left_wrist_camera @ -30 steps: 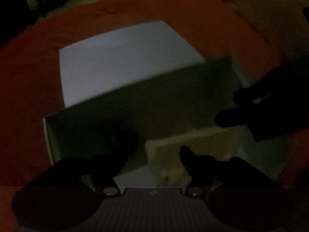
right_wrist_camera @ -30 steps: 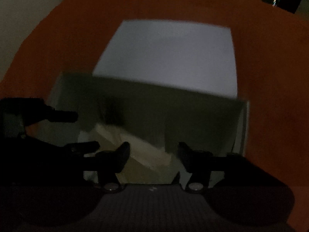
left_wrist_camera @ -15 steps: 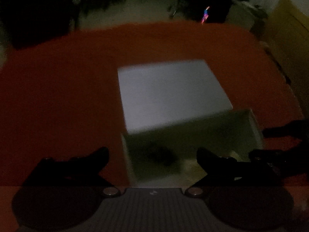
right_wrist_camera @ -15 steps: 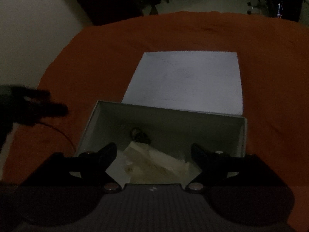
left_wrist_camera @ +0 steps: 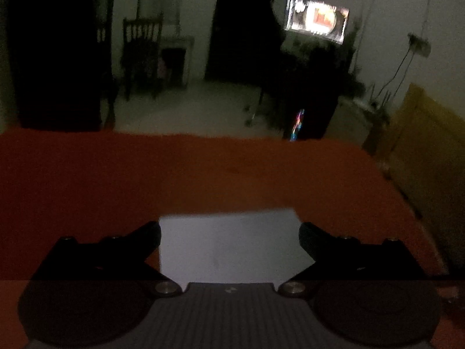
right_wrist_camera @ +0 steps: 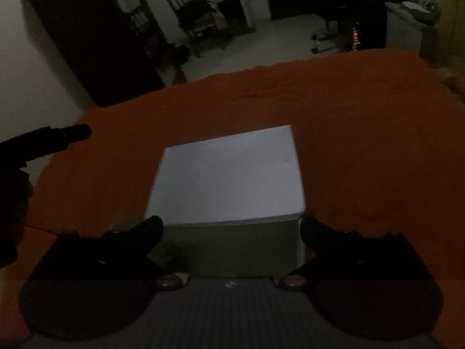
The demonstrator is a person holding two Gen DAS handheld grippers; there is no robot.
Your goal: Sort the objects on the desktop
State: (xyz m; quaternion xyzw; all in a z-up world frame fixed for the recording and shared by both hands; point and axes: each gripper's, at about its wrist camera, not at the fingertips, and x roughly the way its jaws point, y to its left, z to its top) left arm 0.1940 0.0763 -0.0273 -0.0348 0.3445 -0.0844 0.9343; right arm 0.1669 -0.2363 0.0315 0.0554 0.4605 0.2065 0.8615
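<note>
The room is dim. A white box lid (right_wrist_camera: 229, 177) lies flat on the orange tablecloth (right_wrist_camera: 363, 151), hinged behind an open white box whose inner back wall (right_wrist_camera: 232, 247) shows in the right wrist view. My right gripper (right_wrist_camera: 231, 228) is open and empty above the box's near part. The left gripper's dark body (right_wrist_camera: 43, 141) shows at that view's left edge. In the left wrist view my left gripper (left_wrist_camera: 229, 232) is open and empty, with the white lid (left_wrist_camera: 229, 244) between its fingers. The box's contents are hidden.
The orange cloth (left_wrist_camera: 203, 174) reaches a far table edge. Beyond it are a wooden chair (left_wrist_camera: 142, 55), a dark doorway (left_wrist_camera: 241, 26), a dark desk with plants (left_wrist_camera: 314, 87) and a yellow-brown board (left_wrist_camera: 424, 151) at the right.
Both grippers have lifted and tilted up away from the box. The box interior with its pale contents has dropped out of view. Both jaws have opened wider than one second ago.
</note>
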